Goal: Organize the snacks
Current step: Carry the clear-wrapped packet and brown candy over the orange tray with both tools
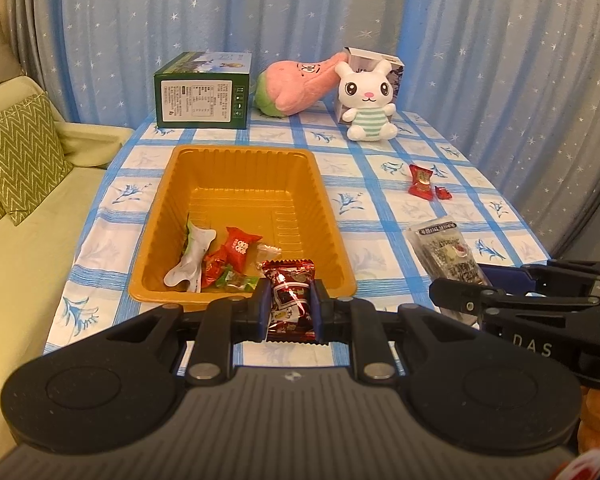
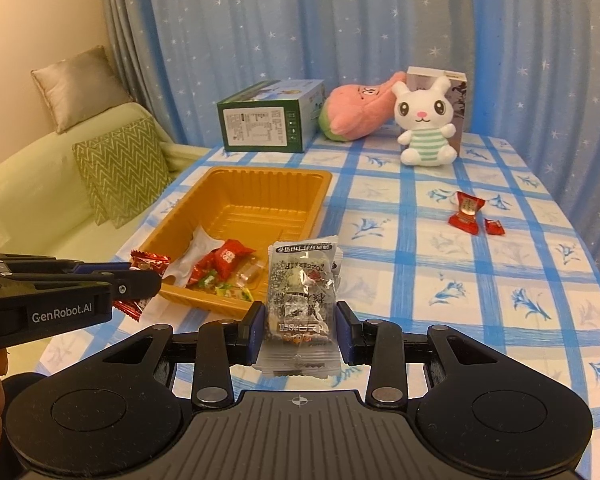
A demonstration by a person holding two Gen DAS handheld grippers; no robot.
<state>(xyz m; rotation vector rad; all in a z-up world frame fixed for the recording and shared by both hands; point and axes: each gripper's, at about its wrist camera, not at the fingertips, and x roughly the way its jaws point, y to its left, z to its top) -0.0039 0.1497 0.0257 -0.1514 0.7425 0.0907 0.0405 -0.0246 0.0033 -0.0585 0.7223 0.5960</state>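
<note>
Blue-checked cloth covers the table (image 2: 500,280); starry curtains (image 2: 300,20) beyond both fingers, left (image 1: 290,306) gripping a red packet (image 1: 290,300), right (image 2: 300,330) around a clear packet (image 2: 302,300).

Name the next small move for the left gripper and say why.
Probably carry it forward over the tray and open. The left gripper grips a dark red snack packet just short of the tray's near rim, where other snacks already lie.
</note>
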